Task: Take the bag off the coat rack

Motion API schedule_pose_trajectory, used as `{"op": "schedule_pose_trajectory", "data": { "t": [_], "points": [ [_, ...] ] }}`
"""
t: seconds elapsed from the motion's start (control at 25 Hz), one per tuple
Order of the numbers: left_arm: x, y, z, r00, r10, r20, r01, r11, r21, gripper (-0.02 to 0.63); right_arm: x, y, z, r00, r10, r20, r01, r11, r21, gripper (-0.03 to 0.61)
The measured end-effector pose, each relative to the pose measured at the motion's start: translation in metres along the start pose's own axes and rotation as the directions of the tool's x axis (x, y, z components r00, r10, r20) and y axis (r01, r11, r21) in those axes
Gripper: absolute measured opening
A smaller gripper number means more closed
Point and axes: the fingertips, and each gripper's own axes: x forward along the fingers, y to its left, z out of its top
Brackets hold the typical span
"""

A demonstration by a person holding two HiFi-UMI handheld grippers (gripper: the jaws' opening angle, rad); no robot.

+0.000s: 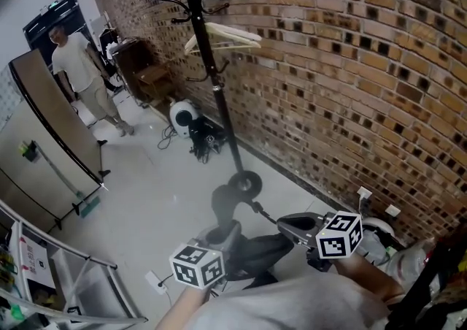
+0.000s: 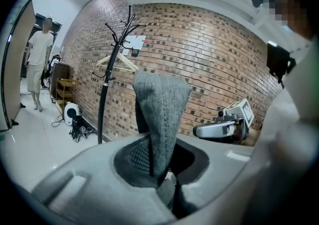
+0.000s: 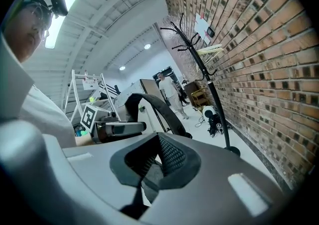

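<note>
The bag (image 1: 255, 252) is off the coat rack (image 1: 211, 73) and sits low between the two grippers, close to the person's body, a dark mass over the pale floor (image 1: 160, 197). In the left gripper view a grey woven strap of the bag (image 2: 159, 114) stands straight up out of the jaws, which are pressed on it from both sides. So the left gripper (image 1: 222, 230) carries the bag by that strap.

In the right gripper view a black strap (image 3: 159, 107) arcs above and beyond the jaws. The right gripper (image 3: 155, 155) has its pads brought together at the tips, and the left gripper view shows its tips (image 2: 197, 130) closed against the bricks with nothing hanging from them. It lies just beside the left gripper, on the bag's other side.

The coat rack stands well apart from the bag, upright at the foot of the brick wall (image 1: 350, 87), its round base (image 1: 246, 182) on the floor. A wooden hanger (image 1: 219, 36) hangs on one of its hooks. Further along the wall a white round appliance (image 1: 182, 113) sits on the floor among dark cables. A person (image 1: 80, 66) in light clothes stands in the far corner of the room, behind an upright folded tabletop (image 1: 51, 124).
</note>
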Motion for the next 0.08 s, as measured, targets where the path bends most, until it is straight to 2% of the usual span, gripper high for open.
{"op": "schedule_pose_trajectory", "data": {
  "t": [0.08],
  "points": [
    [-0.0022, -0.0015, -0.0001, 1.0, 0.003, 0.002, -0.003, 1.0, -0.002, 0.031, -0.0022, 0.001, -0.0004, 1.0, -0.003, 0.004, 0.003, 1.0, -0.004, -0.002]
  ]
}}
